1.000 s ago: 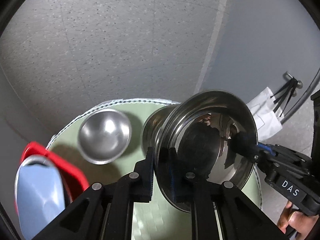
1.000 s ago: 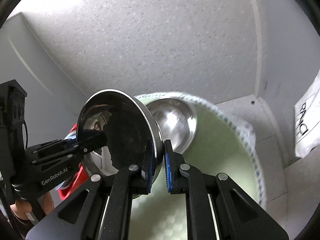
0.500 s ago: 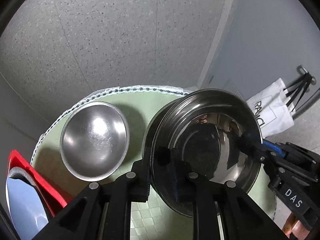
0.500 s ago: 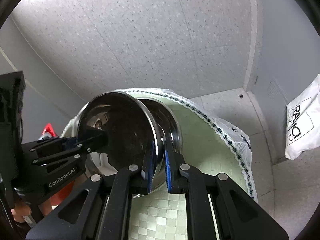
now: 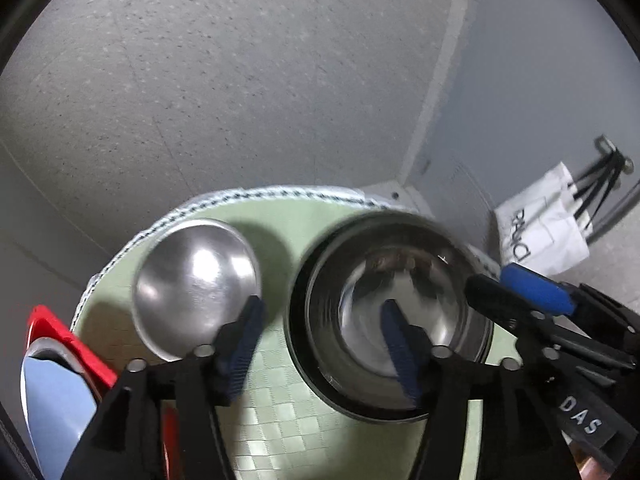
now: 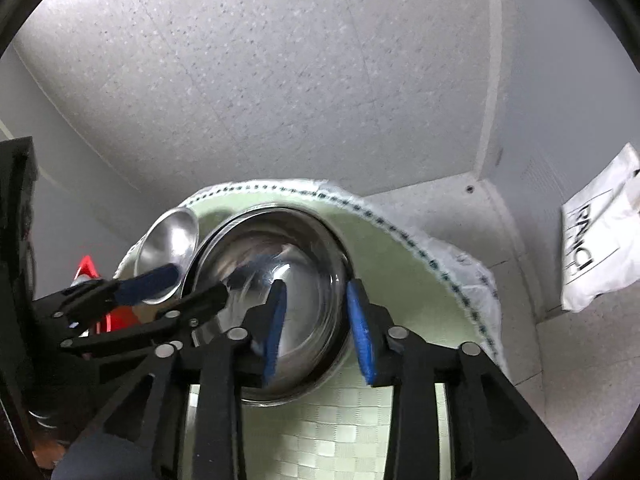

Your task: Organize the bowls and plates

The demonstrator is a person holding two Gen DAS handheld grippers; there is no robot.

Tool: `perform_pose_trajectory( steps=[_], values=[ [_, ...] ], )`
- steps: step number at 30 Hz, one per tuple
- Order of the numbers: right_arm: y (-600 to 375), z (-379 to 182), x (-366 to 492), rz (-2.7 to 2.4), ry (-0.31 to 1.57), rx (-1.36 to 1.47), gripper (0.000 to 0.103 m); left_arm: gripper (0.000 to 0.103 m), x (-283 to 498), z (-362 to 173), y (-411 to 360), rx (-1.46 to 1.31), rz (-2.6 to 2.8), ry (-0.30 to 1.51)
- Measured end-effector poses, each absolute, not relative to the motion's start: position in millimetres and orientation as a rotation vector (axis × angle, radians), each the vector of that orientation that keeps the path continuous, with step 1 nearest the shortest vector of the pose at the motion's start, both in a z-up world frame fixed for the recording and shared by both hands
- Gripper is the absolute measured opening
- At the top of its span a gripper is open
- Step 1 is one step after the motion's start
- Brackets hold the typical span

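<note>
1. Steel bowl (image 5: 400,312), the large one, sits upright on the green checked mat (image 5: 280,420) that covers the round worktop (image 5: 280,196). A second rim shows close around it, so it looks nested in another bowl, though the blur leaves that unsure.
2. The left hand-held gripper (image 5: 324,344) has just been opening. Its jaws stand apart across the bowl's near-left wall: one blue pad is inside the bowl, the other outside above the mat, and neither presses the steel.
3. The right hand-held gripper (image 6: 316,328) has likewise just been opening. Its two blue pads straddle the bowl's right wall (image 6: 280,280), with a visible gap on each side of the rim.
4. In the left wrist view the right hand-held gripper reaches in from the right edge, its tips over the bowl's far-right rim.
5. A smaller steel bowl (image 5: 196,284) rests on the mat just left of the large one, tilted and apart from it.
6. A red tray (image 5: 76,344) holding a pale blue plate (image 5: 56,408) lies at the left edge.
7. A white paper bag (image 5: 544,232) with black handles hangs on the grey wall to the right, well apart from the worktop.
</note>
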State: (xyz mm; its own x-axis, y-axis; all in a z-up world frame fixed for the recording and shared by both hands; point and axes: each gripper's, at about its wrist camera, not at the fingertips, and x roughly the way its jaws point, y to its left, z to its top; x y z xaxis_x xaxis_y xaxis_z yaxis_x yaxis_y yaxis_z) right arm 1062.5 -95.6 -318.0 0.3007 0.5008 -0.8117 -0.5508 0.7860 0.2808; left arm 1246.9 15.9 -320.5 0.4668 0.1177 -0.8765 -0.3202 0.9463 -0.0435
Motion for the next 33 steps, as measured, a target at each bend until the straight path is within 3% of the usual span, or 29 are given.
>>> perform_pose_trajectory(
  steps=[4, 8, 21, 30, 33],
  values=[
    [-95, -304, 1062, 0.705, 1.027, -0.043, 0.050, 0.067, 1239, -310, 24, -0.214, 0.285, 1.024],
    [-83, -296, 1061, 0.717, 1.013, -0.054, 0.052, 0.068, 1231, -302, 36, -0.207, 0.307, 1.010],
    [4, -279, 1060, 0.814, 0.982, -0.160, 0.066, 0.088, 1222, -282, 119, -0.192, 0.447, 1.007],
    [67, -317, 1061, 0.855, 1.087, -0.271, 0.069, 0.088, 1230, -311, 166, -0.216, 0.513, 1.134],
    [79, -332, 1062, 0.846, 1.117, -0.317, 0.069, 0.081, 1238, -329, 171, -0.216, 0.505, 1.193]
  ],
)
